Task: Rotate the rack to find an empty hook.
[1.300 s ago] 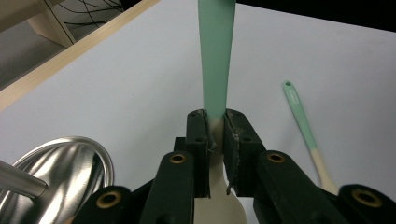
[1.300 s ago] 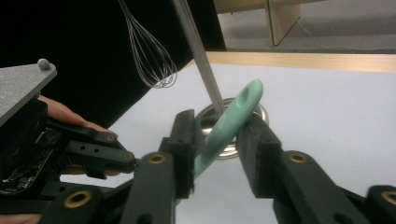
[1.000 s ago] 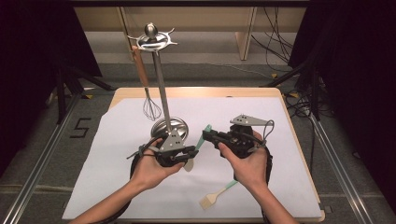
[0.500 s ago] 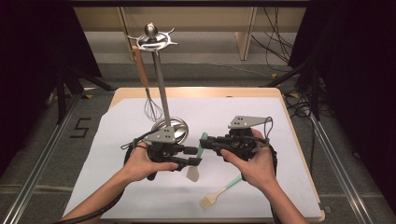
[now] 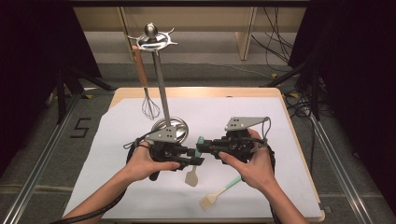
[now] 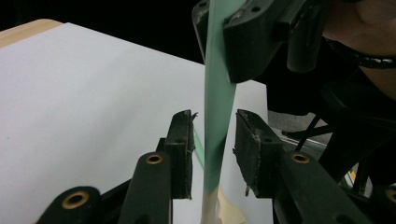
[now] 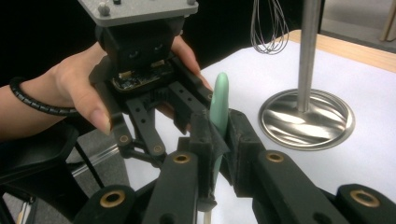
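A spatula with a green handle (image 5: pixel 200 141) and a beige blade (image 5: pixel 191 177) hangs upright above the white sheet. My right gripper (image 7: pixel 217 135) is shut on the green handle (image 7: pixel 218 105), and in the high view the right gripper (image 5: pixel 203 148) points left. My left gripper (image 5: pixel 193 157) faces it from the left. Its jaws stand open on either side of the handle (image 6: pixel 215 116), lower down, with a gap on each side. In the left gripper view the right gripper's fingers (image 6: pixel 254 42) clamp the handle higher up.
A metal utensil stand (image 5: pixel 161 88) with a round base (image 5: pixel 172 127) rises just behind the grippers, and a whisk (image 5: pixel 149 108) hangs from it. A second green-handled spatula (image 5: pixel 219 193) lies on the sheet near the table's front edge (image 5: pixel 196 219).
The left gripper has moved right until its open jaws straddle the spatula handle. The right gripper has kept its hold on the spatula and shifted only slightly.
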`<action>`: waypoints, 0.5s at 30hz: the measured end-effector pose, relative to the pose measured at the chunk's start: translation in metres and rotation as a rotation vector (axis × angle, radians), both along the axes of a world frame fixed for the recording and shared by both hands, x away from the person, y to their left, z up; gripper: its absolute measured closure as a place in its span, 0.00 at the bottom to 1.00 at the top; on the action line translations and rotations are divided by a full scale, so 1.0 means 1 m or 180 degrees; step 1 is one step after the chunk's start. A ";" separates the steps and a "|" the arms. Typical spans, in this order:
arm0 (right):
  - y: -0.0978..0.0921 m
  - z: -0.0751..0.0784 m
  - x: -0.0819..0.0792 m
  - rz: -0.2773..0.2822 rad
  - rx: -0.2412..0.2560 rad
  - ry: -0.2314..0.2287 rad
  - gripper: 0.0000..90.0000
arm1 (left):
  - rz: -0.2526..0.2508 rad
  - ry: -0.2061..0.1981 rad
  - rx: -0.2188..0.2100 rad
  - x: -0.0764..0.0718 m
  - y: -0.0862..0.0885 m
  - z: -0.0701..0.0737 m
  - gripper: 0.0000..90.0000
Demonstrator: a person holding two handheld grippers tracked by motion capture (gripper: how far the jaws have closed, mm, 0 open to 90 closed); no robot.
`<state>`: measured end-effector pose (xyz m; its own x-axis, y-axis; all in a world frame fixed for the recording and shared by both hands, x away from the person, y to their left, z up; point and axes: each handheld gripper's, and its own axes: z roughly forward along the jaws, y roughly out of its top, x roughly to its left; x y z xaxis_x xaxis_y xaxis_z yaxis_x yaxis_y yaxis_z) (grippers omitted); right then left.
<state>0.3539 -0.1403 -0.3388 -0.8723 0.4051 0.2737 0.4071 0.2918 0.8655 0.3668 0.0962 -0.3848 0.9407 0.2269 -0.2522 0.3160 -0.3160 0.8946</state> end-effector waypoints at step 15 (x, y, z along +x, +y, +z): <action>0.002 0.000 -0.002 0.0004 0.0040 0.0007 0.92 | -0.0055 0.0022 -0.0085 -0.001 0.003 0.002 0.86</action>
<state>0.3514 -0.1388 -0.3385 -0.8723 0.4004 0.2808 0.4087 0.2815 0.8682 0.3662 0.0989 -0.3827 0.9427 0.2037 -0.2644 0.3169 -0.2975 0.9006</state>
